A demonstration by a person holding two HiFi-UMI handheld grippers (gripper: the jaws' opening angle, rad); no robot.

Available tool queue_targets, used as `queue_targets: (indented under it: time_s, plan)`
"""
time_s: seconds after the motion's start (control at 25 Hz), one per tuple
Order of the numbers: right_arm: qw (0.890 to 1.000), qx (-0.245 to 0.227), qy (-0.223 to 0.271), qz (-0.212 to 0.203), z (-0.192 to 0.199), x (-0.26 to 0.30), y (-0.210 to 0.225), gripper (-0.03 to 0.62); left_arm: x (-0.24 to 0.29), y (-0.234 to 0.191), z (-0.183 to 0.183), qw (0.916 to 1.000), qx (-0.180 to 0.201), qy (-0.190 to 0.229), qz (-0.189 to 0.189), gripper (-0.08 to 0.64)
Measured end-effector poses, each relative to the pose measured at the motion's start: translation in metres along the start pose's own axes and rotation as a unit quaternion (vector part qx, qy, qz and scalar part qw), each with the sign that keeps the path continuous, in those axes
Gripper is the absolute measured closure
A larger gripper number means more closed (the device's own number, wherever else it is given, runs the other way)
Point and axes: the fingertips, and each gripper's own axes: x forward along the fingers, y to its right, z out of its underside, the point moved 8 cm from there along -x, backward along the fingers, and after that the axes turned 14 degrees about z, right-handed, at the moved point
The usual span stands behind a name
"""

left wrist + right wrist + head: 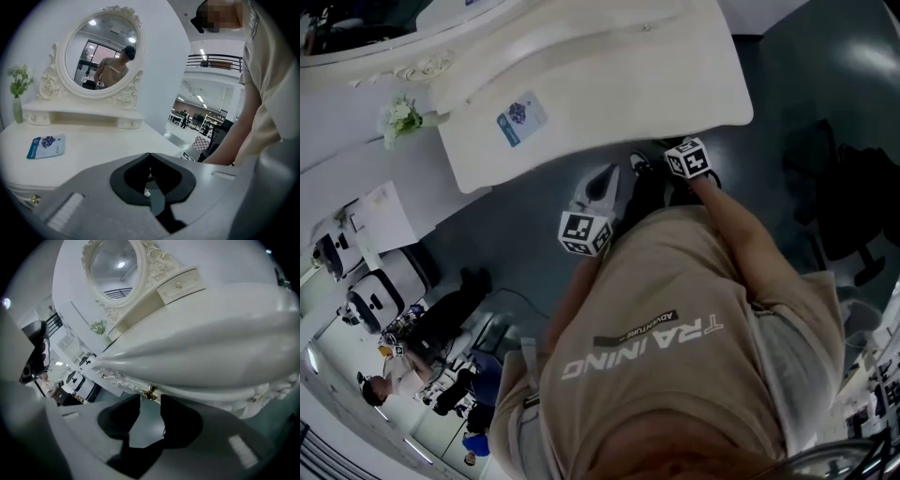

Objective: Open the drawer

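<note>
The drawer sits in the front of a white dressing table, directly under the rounded edge of the tabletop, in a band of carved ornament. Its small gold pull hangs at the lower rim of that band. In the right gripper view the right gripper points up at the pull with its two dark jaws moderately apart. The pull stands at the mouth of the gap between the tips, and contact with either jaw cannot be made out. No gap shows around the drawer front.

In the head view the right gripper's marker cube lies just below the table's edge, and the jaws there are hidden under the tabletop. The left gripper is held beside it, short of the table edge. In its own view the left gripper has its jaws pressed together with nothing between them.

On the tabletop lies a blue packet. Behind it runs a low shelf with a small drawer, an ornate oval mirror above it, and a vase of white flowers at the shelf's end. The person wears a beige T-shirt.
</note>
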Motion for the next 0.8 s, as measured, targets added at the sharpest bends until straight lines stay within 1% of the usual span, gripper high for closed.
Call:
queue_targets:
  time_s: [0.16, 0.28, 0.4, 0.48, 0.56, 0.68, 0.8]
  plan:
    - [0.998, 0.059, 0.015, 0.012, -0.002, 0.013, -0.009, 0.453, -0.015, -0.006, 0.005, 0.9999, -0.003, 0.0, -0.015, 0.552]
    - [0.996, 0.086, 0.011, 0.025, 0.002, 0.021, -0.012, 0.452, -0.026, -0.01, 0.011, 0.9993, -0.021, 0.011, -0.03, 0.552]
    - [0.991, 0.127, 0.011, 0.043, 0.002, 0.031, -0.015, 0.455, -0.037, -0.016, 0.012, 0.999, -0.019, 0.011, -0.039, 0.552]
    - [0.989, 0.134, 0.009, 0.06, 0.002, 0.031, -0.017, 0.465, -0.045, -0.02, 0.014, 0.9987, -0.019, 0.012, -0.046, 0.552]
    - [0.989, 0.127, 0.002, 0.074, -0.001, 0.028, -0.019, 0.465, -0.053, -0.024, 0.017, 0.9984, -0.02, 0.013, -0.052, 0.552]
    - [0.989, 0.124, -0.009, 0.075, -0.001, 0.026, -0.021, 0.465, -0.061, -0.03, 0.019, 0.9982, -0.023, 0.013, -0.054, 0.552]
    - [0.988, 0.132, -0.013, 0.075, -0.002, 0.026, -0.024, 0.464, -0.063, -0.037, 0.017, 0.9985, -0.023, 0.016, -0.046, 0.552]
